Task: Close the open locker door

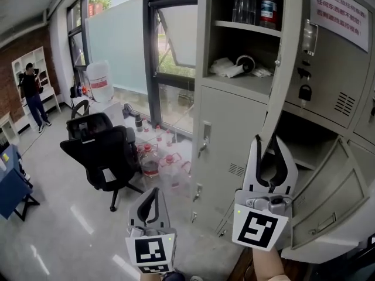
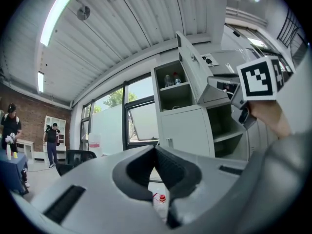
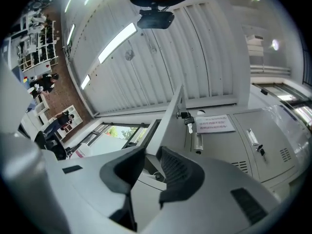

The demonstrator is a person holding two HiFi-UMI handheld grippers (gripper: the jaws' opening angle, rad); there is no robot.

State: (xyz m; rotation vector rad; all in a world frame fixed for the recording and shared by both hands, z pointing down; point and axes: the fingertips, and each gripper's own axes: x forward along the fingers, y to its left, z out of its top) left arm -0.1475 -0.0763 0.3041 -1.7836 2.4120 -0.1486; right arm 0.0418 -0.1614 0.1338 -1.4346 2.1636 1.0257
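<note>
The grey locker (image 1: 234, 122) has its upper door (image 1: 328, 57) swung open; that door carries a paper notice, a handle and keys. Its free edge (image 3: 171, 112) runs down between the fingers of my right gripper (image 1: 268, 140), which points upward and is shut on the door's lower edge (image 3: 152, 155). The open compartment (image 1: 243, 34) holds bottles and a paper roll. My left gripper (image 1: 153, 192) hangs lower left of the locker, shut and empty, its fingertips touching (image 2: 156, 150). The right gripper's marker cube (image 2: 256, 79) shows in the left gripper view.
A lower locker door (image 1: 328, 198) also stands open at the right. A black office chair (image 1: 99, 151) stands left of the locker, with several water bottles (image 1: 158, 157) on the floor and a large jug (image 1: 99, 81) by the window. A person (image 1: 29, 92) stands far left.
</note>
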